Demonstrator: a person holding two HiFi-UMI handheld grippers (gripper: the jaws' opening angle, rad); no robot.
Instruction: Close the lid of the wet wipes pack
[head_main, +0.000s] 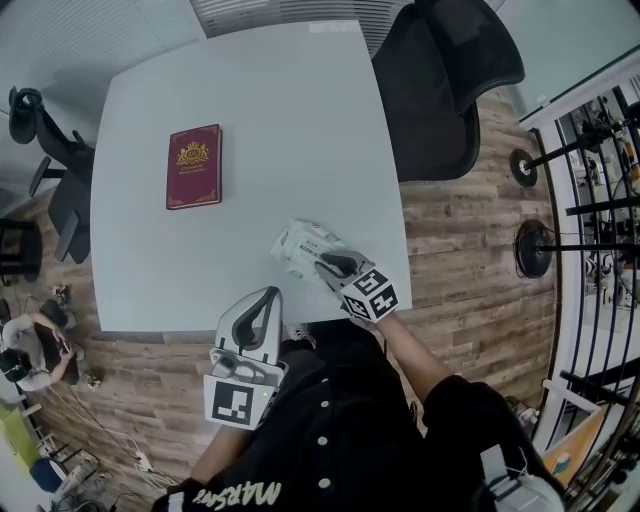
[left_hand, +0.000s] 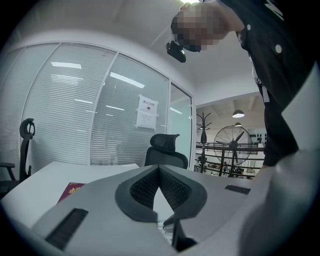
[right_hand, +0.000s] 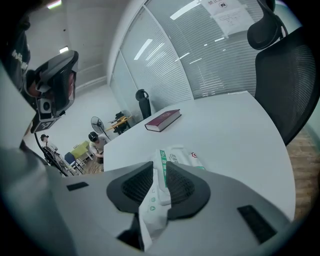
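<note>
Wet wipes pack (head_main: 303, 246) slantwise on table (head_main: 300, 120), near end clamped in right tool (head_main: 336, 266) (left tool (head_main: 270, 297) closed)

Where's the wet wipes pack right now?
In the head view, the wet wipes pack lies near the table's near-right corner, between the right gripper's jaws.

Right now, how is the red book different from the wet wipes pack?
The book is dark red with gold print; the wet wipes pack is white and green. The book lies flat and alone; the wet wipes pack looks crumpled, its near end between the jaws of the right gripper. Both are on the white table.
</note>
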